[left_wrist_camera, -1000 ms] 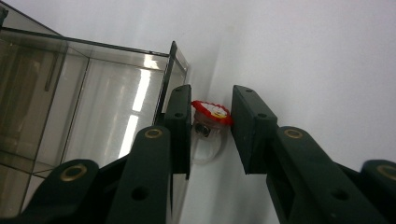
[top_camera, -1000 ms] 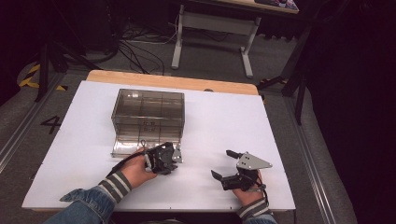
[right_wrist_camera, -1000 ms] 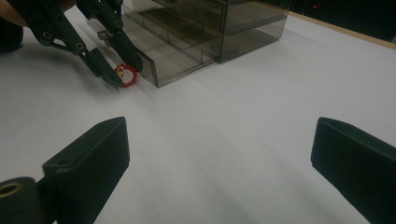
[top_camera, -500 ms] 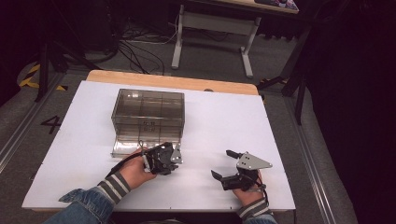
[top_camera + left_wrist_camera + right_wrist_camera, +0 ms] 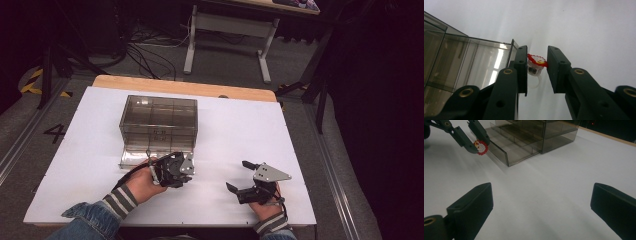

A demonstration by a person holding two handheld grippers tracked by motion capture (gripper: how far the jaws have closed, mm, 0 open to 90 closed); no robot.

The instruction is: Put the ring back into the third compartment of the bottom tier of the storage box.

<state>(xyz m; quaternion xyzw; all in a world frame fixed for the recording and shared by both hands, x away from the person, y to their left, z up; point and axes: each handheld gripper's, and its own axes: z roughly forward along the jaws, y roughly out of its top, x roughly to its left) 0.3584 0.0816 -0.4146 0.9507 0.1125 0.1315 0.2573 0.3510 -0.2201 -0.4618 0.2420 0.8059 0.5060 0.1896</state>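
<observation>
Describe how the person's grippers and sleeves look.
Both grippers are black with two flat, blocky jaws and brass-coloured rivets. The left gripper trails a black cable; the right gripper carries a grey three-cornered plate. Sleeves are blue denim with grey-and-white striped cuffs.

Ring between left gripper fingers, beside drawer box

White table — grey floor, cables beyond.
</observation>
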